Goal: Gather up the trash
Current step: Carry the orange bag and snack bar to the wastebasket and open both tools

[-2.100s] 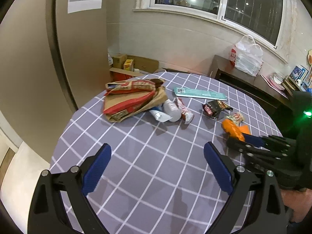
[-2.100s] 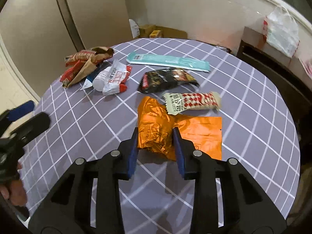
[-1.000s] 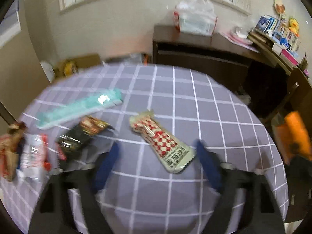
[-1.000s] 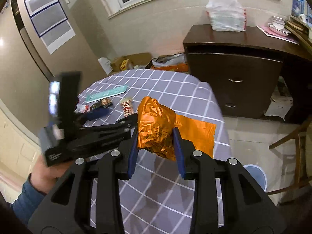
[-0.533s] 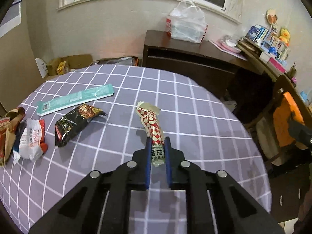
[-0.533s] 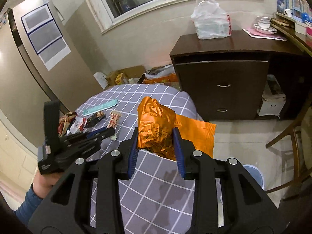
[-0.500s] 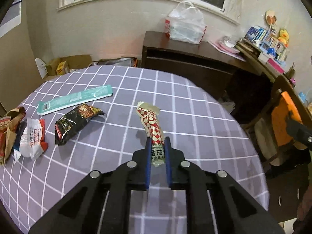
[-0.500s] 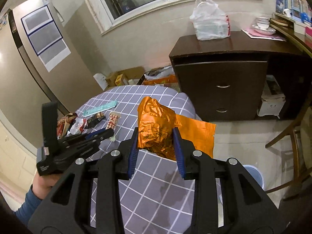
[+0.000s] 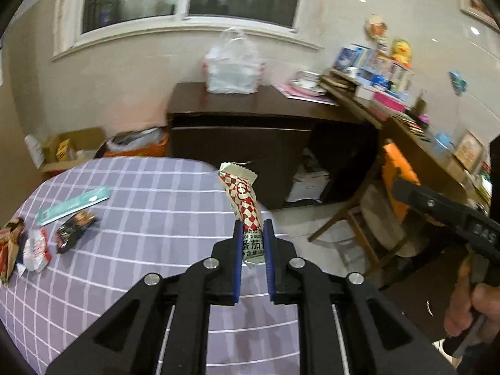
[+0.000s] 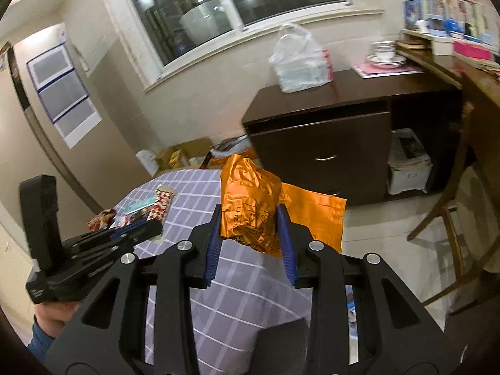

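Note:
My left gripper (image 9: 252,228) is shut on a red-and-white checked snack wrapper (image 9: 242,198) and holds it above the table's right edge. My right gripper (image 10: 249,215) is shut on a crumpled orange foil bag (image 10: 250,206) and holds it in the air past the table edge. The orange bag also shows in the left wrist view (image 9: 398,172), and the checked wrapper shows in the right wrist view (image 10: 162,206). On the purple checked tablecloth (image 9: 150,218) lie a black wrapper (image 9: 73,231), a teal flat packet (image 9: 72,204) and a white-and-red wrapper (image 9: 36,250).
A dark wooden cabinet (image 9: 250,137) with a white plastic bag (image 9: 232,65) on it stands behind the table. A wooden chair (image 9: 365,228) stands right of the table. Cardboard boxes (image 9: 65,148) lie on the floor by the wall. A brown paper wrapper (image 9: 7,243) lies at the table's left.
My left gripper has lifted the checked wrapper off the table and swung right. My right gripper has carried the orange bag further right, away from the table.

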### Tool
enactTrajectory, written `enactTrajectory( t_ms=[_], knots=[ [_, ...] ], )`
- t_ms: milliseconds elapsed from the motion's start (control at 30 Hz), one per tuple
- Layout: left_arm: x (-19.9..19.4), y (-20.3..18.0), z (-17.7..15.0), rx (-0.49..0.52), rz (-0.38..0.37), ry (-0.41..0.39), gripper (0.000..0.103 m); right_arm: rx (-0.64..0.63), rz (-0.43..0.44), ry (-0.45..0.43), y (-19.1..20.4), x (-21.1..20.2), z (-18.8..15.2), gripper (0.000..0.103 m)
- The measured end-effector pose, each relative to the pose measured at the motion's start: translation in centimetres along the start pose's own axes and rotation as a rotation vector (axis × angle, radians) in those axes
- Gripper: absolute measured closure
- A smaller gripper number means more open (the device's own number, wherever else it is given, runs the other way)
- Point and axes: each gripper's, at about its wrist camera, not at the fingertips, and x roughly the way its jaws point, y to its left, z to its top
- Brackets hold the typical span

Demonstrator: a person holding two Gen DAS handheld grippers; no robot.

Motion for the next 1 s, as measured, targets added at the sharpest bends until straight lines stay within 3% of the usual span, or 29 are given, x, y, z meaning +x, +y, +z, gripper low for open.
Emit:
enactTrajectory(
  t_ms=[233, 533, 900, 1000],
  knots=[
    [1.7, -7.1, -0.3, 0.104, -0.083, 0.028, 0.091, 0.103, -0.094, -0.028, -6.7, -3.3, -0.8, 0.07],
    [7.6, -14.3, -2.2, 0.208, -0.161, 0.165, 0.091, 0.242, -0.169, 0.031, -13.9, -3.0, -3.8, 0.07],
    [15.2, -17.6, -4.5, 0.24, -0.198, 0.358, 0.091, 0.369, -0.165, 0.12, -18.9, 0.6, -6.1, 0.07],
    [17.0, -18.5, -4.7, 0.251, -0.247, 0.417, 0.088, 0.4, -0.157, 0.143, -20.0, 1.8, -6.5, 0.066]
  ],
)
